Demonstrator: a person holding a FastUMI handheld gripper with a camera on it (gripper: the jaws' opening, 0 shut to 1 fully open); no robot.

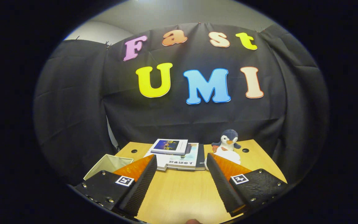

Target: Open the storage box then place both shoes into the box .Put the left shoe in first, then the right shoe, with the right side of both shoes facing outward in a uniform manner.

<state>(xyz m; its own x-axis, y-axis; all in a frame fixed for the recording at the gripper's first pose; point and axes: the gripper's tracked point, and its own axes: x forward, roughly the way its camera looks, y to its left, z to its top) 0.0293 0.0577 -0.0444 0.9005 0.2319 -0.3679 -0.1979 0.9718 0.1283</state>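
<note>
While the tongs (180, 161) gape wide and empty over the bench (179, 193), the storage box (109, 165) sits just left of them, lid apparently off; no shoes loaded yet.

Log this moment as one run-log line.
gripper: open, empty, above table | books: stacked just ahead | penguin toy: beyond right finger | open box: by left finger

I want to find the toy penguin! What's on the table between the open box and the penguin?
In the gripper view, a stack of books lies between the open box and the penguin, just beyond the open hand-held gripper.
</note>
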